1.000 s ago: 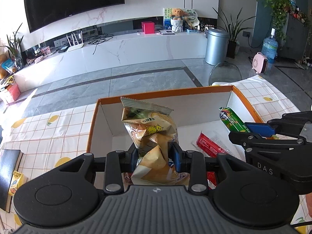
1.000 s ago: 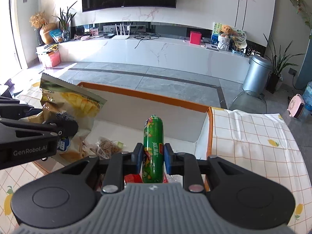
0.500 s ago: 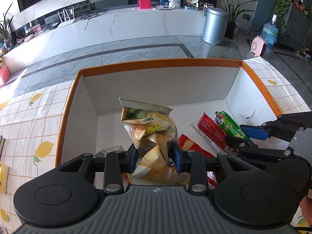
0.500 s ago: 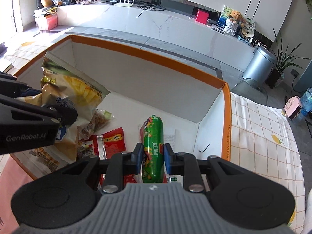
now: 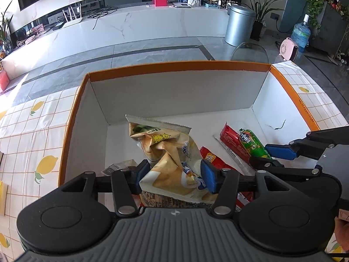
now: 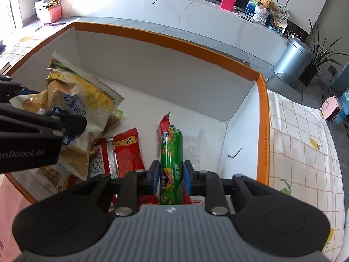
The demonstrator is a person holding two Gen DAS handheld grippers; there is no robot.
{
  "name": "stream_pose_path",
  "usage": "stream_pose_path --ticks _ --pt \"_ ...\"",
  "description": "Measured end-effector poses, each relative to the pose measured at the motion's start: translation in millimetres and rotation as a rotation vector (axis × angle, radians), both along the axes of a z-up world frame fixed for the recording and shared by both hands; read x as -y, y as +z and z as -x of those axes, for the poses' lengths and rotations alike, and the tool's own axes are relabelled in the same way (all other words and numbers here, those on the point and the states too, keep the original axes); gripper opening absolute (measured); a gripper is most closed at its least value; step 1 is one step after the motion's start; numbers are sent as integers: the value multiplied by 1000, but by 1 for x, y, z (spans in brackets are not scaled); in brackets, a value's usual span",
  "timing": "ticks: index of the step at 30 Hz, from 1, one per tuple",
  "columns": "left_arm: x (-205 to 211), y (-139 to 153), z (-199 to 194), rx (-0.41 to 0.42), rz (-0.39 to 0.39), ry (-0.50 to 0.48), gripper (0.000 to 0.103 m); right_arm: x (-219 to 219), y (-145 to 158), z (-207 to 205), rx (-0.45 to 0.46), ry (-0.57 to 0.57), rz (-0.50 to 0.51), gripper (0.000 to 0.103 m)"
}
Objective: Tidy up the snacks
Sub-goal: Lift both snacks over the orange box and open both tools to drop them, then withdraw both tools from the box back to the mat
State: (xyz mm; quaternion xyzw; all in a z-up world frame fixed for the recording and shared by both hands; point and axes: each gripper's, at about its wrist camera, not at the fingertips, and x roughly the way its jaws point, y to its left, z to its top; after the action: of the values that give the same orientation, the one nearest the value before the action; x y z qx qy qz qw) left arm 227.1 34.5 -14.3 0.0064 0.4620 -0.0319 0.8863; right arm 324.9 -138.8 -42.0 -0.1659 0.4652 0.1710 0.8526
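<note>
1. Both grippers have dropped lower into the orange-rimmed box (image 5: 178, 66) since a second ago: more of its white floor now fills both views and the room has slid toward the top of the frame.
2. At lower centre of the left wrist view, the left gripper (image 5: 175, 175) is clamped on a crumpled yellow chip bag (image 5: 168, 150), which stands upright over the box's left half.
3. At lower centre of the right wrist view, the right gripper (image 6: 170, 178) is closed on a green sausage stick (image 6: 171, 159), pointing toward the far wall.
4. The step in hand looks like delivery into the box; next, each gripper needs to lower its snack onto a bare patch of floor and part its fingers.
5. Count: one chip bag, one green stick, at least three red packets (image 6: 126, 152) lying flat mid-floor, plus a small dark packet (image 5: 118, 167) at lower left; others are half hidden.
</note>
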Motion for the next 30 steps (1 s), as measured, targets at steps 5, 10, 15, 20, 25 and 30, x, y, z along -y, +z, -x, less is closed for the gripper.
stream_pose_path --ticks 5,10,15,20,25,30 --pt "-1 6 3 11 14 -2 75 -2 9 5 21 6 -5 28" --pt "5 18 11 62 -2 -16 83 -2 24 15 49 16 -8 39" --pt "10 31 20 102 2 -20 87 3 41 27 77 15 -14 55" --pt "15 45 34 129 -30 -8 87 12 61 42 82 22 -33 65" --pt "21 57 59 194 -88 11 87 23 79 70 105 32 -82 67" --pt "27 67 89 267 -111 12 87 30 92 110 145 53 -135 67"
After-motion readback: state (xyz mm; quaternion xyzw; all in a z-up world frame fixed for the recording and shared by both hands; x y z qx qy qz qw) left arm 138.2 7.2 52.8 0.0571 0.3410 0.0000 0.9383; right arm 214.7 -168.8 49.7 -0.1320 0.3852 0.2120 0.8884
